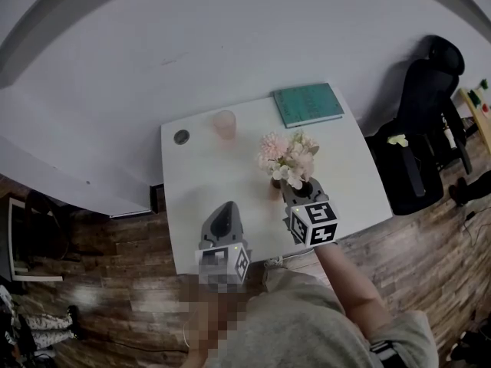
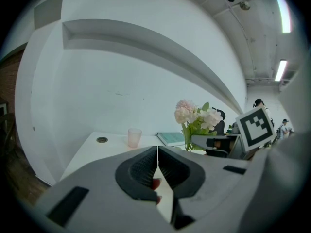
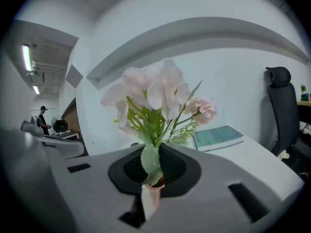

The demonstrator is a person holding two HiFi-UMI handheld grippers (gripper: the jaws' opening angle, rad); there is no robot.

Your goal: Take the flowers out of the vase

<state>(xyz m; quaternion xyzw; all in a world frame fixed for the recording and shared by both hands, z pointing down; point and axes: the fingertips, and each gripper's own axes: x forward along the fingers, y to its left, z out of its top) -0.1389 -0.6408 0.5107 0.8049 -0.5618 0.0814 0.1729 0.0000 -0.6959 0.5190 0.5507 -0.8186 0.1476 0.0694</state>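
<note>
A bunch of pale pink and white flowers point(image 1: 288, 158) stands in a small pinkish vase point(image 3: 149, 198) near the middle of the white table point(image 1: 349, 179). My right gripper point(image 1: 296, 189) reaches in from the near side. In the right gripper view its jaws point(image 3: 154, 160) are shut on the green stems and a leaf just above the vase's mouth. My left gripper point(image 1: 222, 209) hovers over the table's near left part, apart from the flowers point(image 2: 197, 118). Its jaws point(image 2: 158, 152) are shut, with nothing held between them.
A pink cup point(image 1: 225, 123) and a teal book point(image 1: 308, 103) lie at the table's far side, and a round cable hole point(image 1: 181, 136) sits at the far left corner. A black office chair point(image 1: 426, 121) stands to the right of the table.
</note>
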